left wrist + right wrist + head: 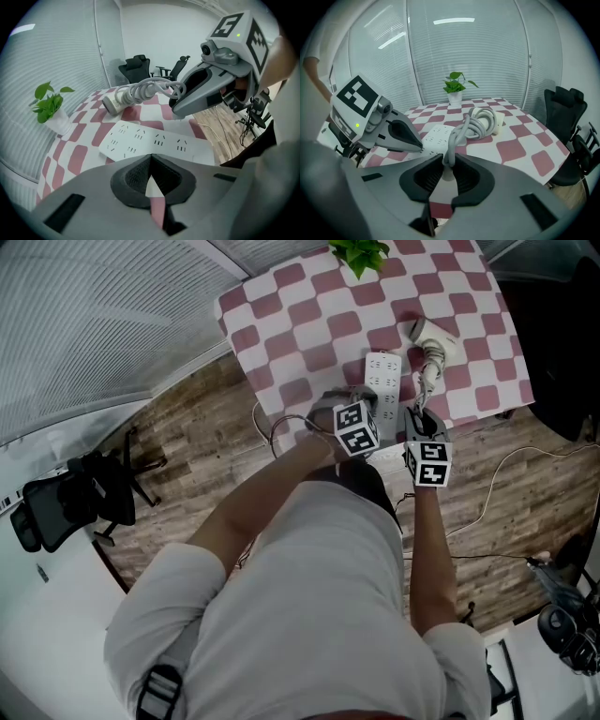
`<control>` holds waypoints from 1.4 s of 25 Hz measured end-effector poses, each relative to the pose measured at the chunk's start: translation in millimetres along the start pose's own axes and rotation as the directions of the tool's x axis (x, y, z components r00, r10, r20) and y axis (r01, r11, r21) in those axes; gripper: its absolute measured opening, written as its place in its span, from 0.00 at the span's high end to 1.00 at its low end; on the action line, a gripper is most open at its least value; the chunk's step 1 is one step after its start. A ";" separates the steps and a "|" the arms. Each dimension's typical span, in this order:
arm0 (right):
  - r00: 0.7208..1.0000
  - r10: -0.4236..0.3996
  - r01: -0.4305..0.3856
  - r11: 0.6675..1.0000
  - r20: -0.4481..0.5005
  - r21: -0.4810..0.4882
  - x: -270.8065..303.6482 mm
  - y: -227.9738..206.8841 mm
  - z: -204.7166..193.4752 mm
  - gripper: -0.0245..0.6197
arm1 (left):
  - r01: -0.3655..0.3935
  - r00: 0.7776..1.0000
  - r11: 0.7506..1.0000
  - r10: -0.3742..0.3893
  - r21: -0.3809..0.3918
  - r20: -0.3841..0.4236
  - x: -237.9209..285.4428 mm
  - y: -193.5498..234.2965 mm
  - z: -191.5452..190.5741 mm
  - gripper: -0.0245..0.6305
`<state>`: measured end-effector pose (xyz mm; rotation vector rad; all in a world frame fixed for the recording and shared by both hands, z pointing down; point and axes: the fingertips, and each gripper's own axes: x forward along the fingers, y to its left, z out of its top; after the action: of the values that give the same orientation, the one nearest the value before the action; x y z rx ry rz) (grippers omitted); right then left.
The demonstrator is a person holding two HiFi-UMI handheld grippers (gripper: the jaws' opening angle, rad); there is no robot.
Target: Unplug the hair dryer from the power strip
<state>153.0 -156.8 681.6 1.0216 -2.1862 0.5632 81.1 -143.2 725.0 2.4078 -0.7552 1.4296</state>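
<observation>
My right hand-held gripper (pixel 449 159) was part-closed on the hair dryer's plug (pixel 447 175). Its cord (pixel 461 133) coiled away to the hair dryer (pixel 428 333) at 12 o'clock in the head view. The power strip (pixel 382 371) lay on the desk (pixel 309 306) at 11 o'clock from that gripper, long axis 12 to 6. I judged the plug already clear of it. My left hand-held gripper (pixel 150 161), jaws together and empty, sat nearer, at the strip's 6 o'clock end.
</observation>
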 end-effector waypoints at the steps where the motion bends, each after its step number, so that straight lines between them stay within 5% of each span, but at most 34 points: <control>1: 1.000 -0.008 0.008 1.000 -0.002 0.001 -2.6 -4.3 -2.7 0.83 | -0.001 1.000 1.000 0.001 0.001 -0.001 0.1 0.3 -0.3 0.92; 35: 0.998 -0.044 0.042 0.998 -0.050 -0.037 4.1 -14.7 -45.8 0.82 | -0.014 1.000 1.000 0.014 0.014 -0.013 -0.1 0.3 0.7 0.92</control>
<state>179.8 -139.7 717.8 1.0227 -2.1175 0.5229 81.4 -143.8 724.6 2.4056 -0.7626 1.4589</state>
